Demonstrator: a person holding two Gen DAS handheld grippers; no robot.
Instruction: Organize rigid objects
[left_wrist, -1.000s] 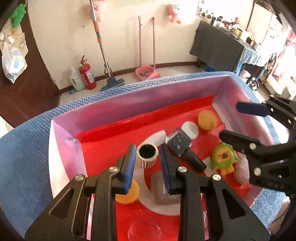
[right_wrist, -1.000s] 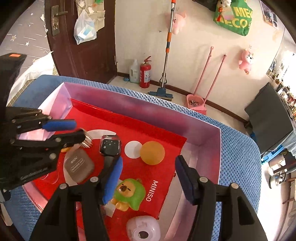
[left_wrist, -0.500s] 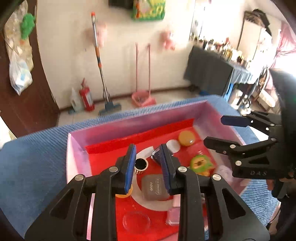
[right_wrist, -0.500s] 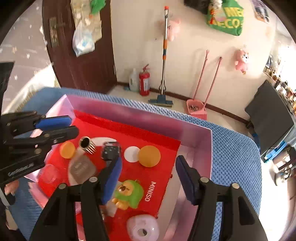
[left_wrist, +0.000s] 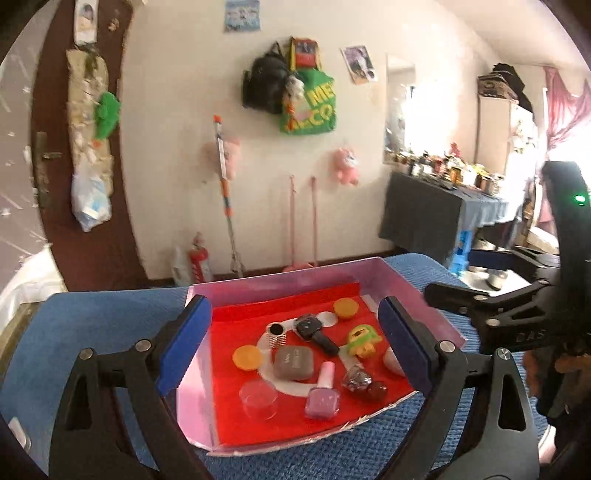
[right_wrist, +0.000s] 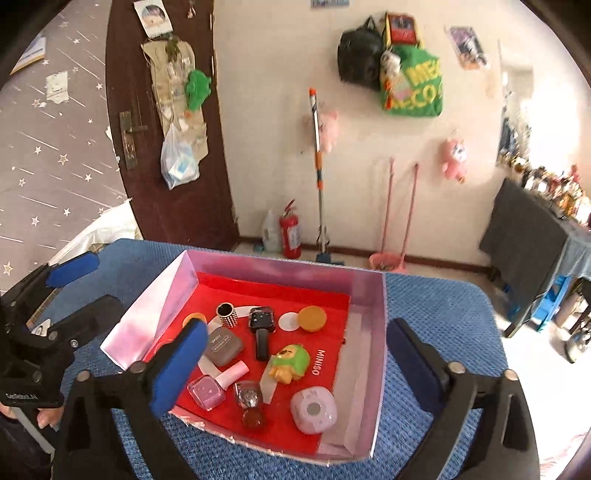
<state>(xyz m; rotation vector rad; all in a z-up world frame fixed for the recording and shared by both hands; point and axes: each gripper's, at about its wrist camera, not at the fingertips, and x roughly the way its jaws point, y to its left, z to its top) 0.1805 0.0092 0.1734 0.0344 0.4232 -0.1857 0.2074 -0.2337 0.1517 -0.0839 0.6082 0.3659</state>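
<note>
Trinkets such as a nail polish bottle (left_wrist: 322, 392), a watch (left_wrist: 315, 331) and a green toy (right_wrist: 289, 361) are gathered inside the pink box (right_wrist: 380, 317), above which both the left gripper (left_wrist: 291, 347) and right gripper (right_wrist: 295, 363) are held spread wide and empty, seemingly because nothing is being picked.

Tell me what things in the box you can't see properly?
- Orange disc: right wrist view, partly behind the right gripper's finger.
- Clear cup: left wrist view only; hidden in the other.
- Pink round gadget: left wrist view, mostly behind the left gripper's finger.

Crowded box (right_wrist: 376, 332), walls block sides, top seemingly open
</note>
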